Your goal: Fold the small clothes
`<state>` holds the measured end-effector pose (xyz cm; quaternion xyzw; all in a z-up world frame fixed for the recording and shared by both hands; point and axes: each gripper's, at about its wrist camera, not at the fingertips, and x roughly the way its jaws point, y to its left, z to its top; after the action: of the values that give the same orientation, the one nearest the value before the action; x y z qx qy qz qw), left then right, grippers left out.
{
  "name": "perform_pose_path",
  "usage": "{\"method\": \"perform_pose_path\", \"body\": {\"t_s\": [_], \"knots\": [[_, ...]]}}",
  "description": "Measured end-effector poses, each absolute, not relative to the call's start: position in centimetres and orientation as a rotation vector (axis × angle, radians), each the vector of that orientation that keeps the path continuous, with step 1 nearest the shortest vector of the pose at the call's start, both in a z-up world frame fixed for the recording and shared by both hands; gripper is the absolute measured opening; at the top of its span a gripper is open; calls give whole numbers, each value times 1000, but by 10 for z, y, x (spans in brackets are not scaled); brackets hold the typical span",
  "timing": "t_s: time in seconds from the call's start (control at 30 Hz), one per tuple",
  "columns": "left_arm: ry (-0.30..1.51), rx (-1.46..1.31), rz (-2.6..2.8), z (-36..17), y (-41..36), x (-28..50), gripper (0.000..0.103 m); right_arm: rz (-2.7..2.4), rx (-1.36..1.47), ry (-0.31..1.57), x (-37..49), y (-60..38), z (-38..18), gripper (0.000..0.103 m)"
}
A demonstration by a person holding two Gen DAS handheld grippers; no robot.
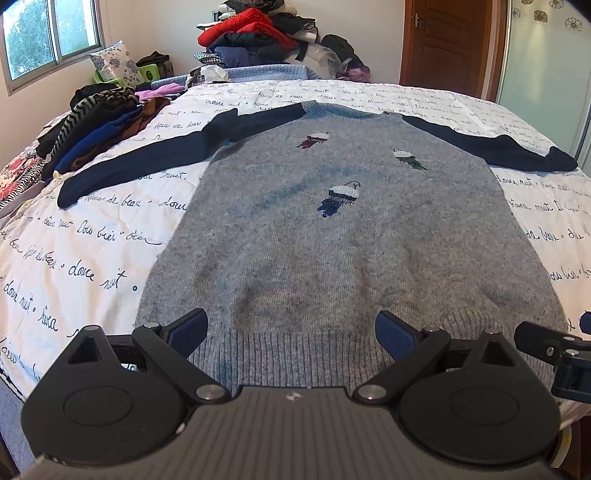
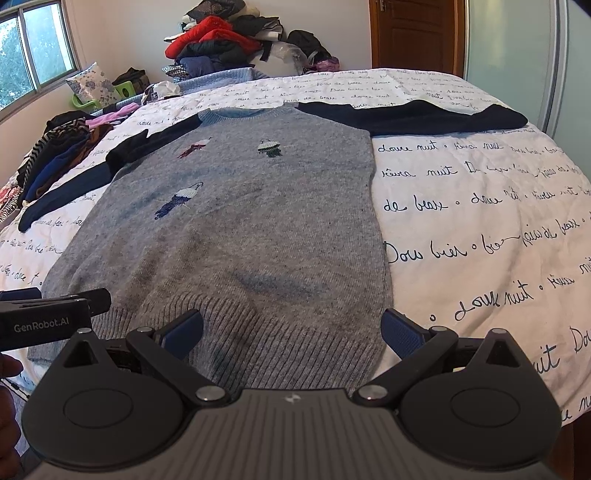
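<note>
White quilt (image 1: 110, 229) printed with black cursive script, spread over the bed. Along its left edge, a loose row of dark clothes (image 1: 92, 129): zigzag-striped, blue and brown pieces overlapping. Beyond them a floral pillow (image 1: 116, 62) leaning near the window (image 1: 48, 33), with a green plastic item (image 1: 147, 72) just beside it. At the far end, a tall heap of garments (image 1: 255, 33) topped by something red, against the pale wall. Light blue knit fabric (image 1: 266, 72) lying at the foot of that heap. Brown wooden door (image 1: 447, 40) at the far right, next to a frosted glass panel (image 1: 546, 62).
</note>
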<state>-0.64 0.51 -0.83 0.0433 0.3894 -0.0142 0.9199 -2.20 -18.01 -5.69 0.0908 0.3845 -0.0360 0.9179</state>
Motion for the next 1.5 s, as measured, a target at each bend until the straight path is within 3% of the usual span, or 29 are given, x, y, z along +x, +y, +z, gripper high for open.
{"method": "perform_pose_path", "body": {"t_s": [1.5], "knots": [[809, 89, -34, -14, 3, -7, 96, -64, 196, 799, -22, -180, -60, 103]]}}
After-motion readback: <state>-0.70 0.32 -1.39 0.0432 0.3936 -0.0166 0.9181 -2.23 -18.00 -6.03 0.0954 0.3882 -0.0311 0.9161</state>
